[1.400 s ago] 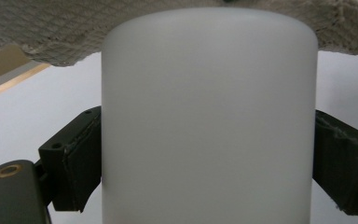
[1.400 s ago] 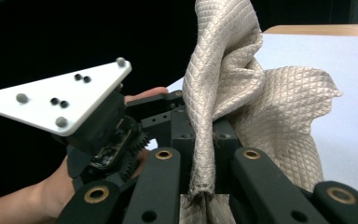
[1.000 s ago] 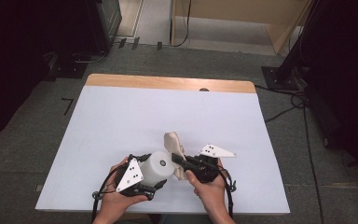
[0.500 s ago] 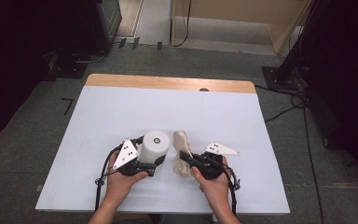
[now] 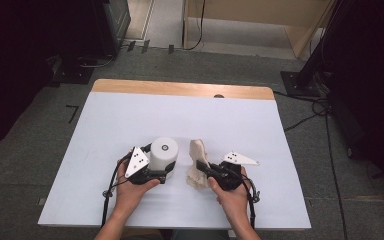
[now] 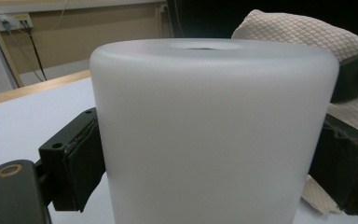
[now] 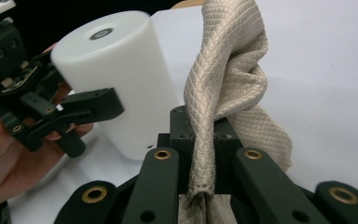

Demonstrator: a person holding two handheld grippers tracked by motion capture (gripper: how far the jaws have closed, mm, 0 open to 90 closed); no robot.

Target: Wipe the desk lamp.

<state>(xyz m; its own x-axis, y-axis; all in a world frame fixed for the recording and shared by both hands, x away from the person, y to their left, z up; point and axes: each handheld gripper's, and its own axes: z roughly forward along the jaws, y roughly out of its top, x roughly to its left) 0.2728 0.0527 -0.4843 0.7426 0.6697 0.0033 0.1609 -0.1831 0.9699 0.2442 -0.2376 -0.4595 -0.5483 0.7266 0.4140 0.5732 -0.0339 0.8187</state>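
Note:
A white frosted cylinder [image 5: 163, 150] stands upright near the table's front edge, left of centre. My left gripper [image 5: 162, 172] is shut on its lower part. In the left gripper view the cylinder [image 6: 209, 121] sits between the two black pads [image 6: 81, 163]. Just to its right, a beige quilted cloth [image 5: 197, 155] hangs twisted from my right gripper [image 5: 203, 169], which is shut on it. The right gripper view shows the cloth [image 7: 228, 70] rising from my right gripper [image 7: 203, 133], with the cylinder [image 7: 116, 79] and the left gripper [image 7: 81, 109] beside it.
The white table [image 5: 130, 120] has a wooden strip [image 5: 180, 89] along its far edge. Black stands and cables [image 5: 310, 75] sit on the grey floor around it. Both forearms come in over the front edge.
The cylinder has turned from tilted toward the camera to upright and shifted a little away from the person. The hands have drawn apart, and the cloth has sunk and moved slightly right.

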